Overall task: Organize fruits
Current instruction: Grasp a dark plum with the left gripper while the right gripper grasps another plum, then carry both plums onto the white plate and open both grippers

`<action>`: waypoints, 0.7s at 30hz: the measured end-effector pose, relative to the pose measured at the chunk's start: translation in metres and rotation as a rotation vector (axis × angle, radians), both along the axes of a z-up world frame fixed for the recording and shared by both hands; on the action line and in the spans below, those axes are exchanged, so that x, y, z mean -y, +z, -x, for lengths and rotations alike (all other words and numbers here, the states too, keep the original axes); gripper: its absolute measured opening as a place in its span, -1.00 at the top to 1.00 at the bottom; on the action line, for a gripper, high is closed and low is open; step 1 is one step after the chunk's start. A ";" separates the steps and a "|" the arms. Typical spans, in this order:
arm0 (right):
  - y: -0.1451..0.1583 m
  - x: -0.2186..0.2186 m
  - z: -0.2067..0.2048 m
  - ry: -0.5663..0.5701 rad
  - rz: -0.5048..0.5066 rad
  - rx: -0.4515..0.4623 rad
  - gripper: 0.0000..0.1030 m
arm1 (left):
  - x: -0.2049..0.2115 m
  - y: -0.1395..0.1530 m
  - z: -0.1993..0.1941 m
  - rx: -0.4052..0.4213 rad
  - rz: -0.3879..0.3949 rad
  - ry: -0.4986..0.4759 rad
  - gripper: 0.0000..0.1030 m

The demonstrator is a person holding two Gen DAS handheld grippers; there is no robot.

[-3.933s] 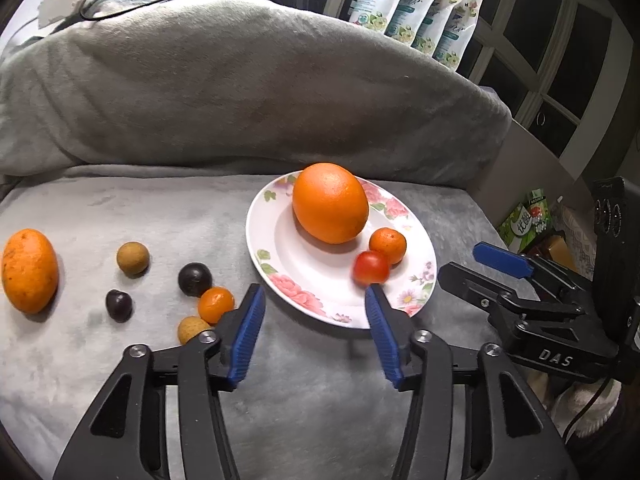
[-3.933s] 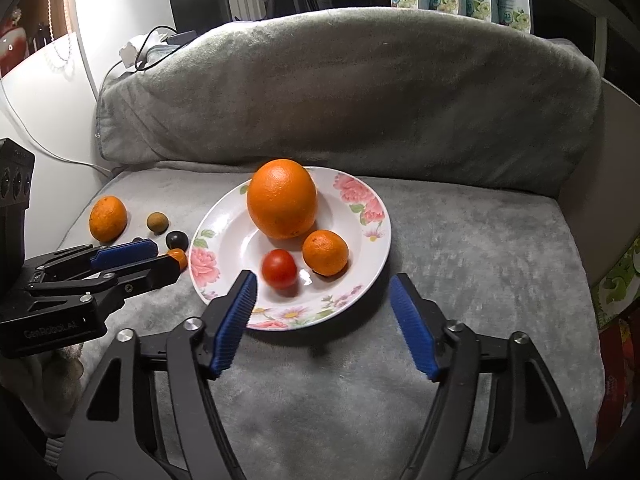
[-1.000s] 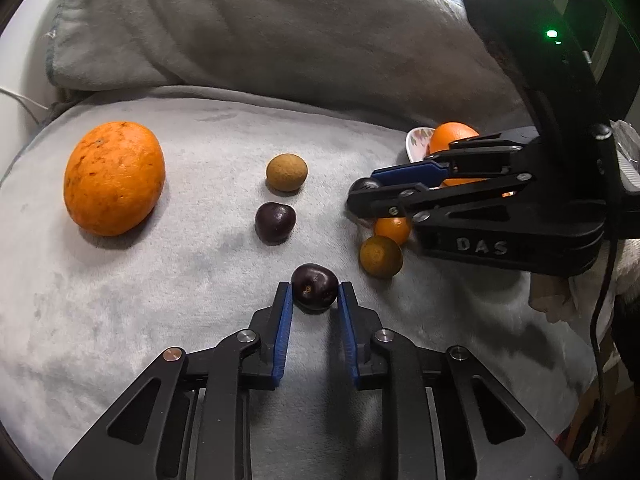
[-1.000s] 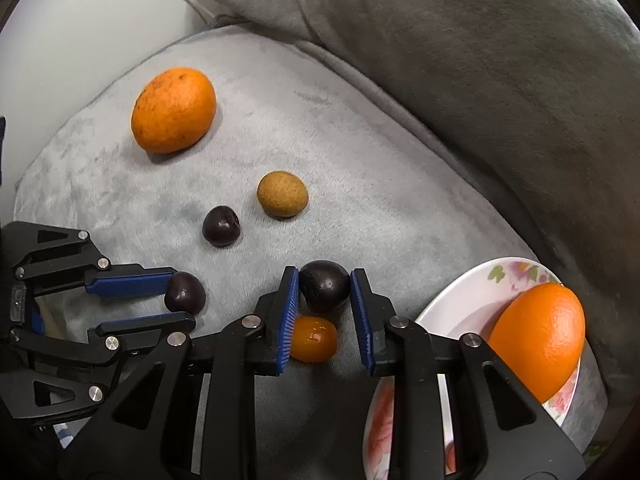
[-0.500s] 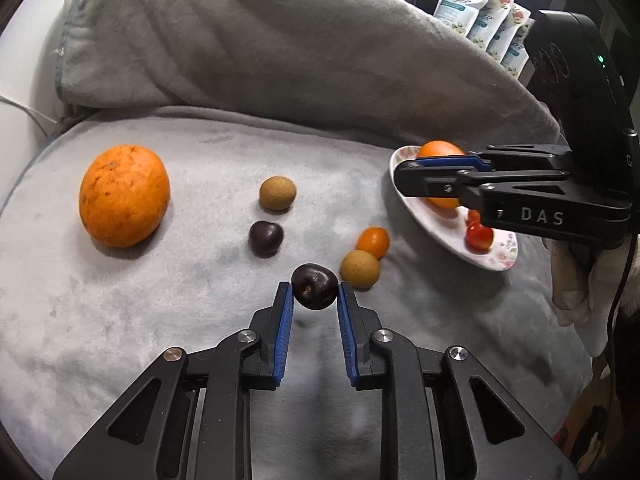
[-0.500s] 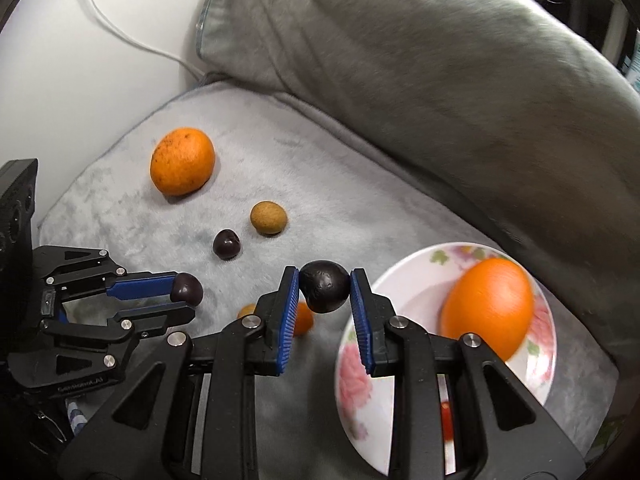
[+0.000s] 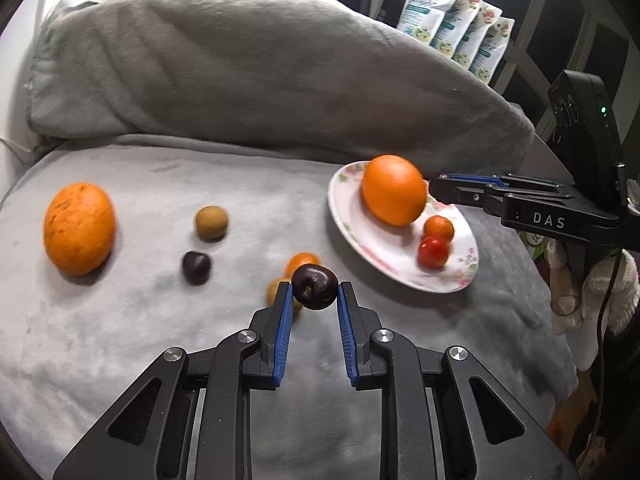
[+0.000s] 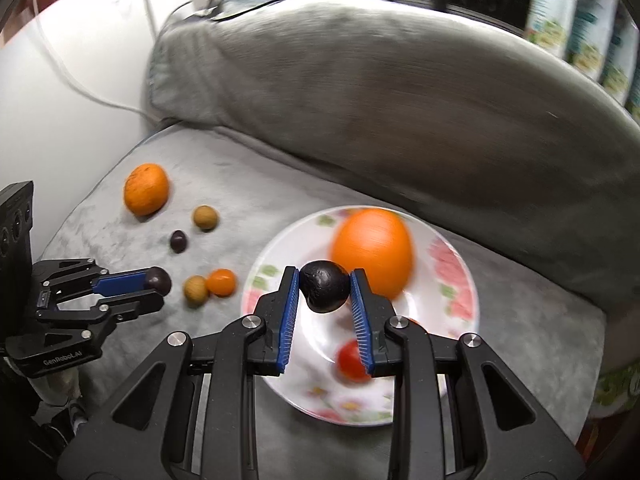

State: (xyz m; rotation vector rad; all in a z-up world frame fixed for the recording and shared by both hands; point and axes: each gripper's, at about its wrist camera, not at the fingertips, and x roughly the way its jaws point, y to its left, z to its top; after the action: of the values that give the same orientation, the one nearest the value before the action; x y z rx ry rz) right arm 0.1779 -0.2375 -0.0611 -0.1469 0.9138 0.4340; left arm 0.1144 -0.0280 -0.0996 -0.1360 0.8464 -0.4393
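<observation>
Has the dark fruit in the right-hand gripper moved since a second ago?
Yes. The dark fruit, clamped in the right gripper, has left the grey cushion and now hangs over the flowered plate.

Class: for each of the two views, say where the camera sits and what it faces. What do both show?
Left wrist: behind the left tongs, which grip a dark fruit, looking down over the cushion; right tongs at right.
Right wrist: behind the right tongs, which grip a black fruit above the plate; left tongs at left.
Shared: plate, big orange, loose fruit.
</observation>
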 end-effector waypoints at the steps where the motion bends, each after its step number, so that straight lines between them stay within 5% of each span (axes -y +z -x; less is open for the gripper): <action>1: 0.000 0.006 0.000 -0.010 -0.003 0.000 0.47 | 0.003 0.001 0.000 0.002 0.001 -0.005 0.59; 21: -0.018 0.069 -0.003 -0.098 -0.029 -0.034 0.47 | 0.061 0.003 -0.010 0.005 -0.023 -0.082 0.59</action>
State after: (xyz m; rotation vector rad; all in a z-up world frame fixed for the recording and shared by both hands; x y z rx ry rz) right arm 0.1809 -0.3064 -0.0789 -0.0685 0.9441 0.3599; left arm 0.1239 -0.0888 -0.0966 -0.0795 0.8542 -0.5065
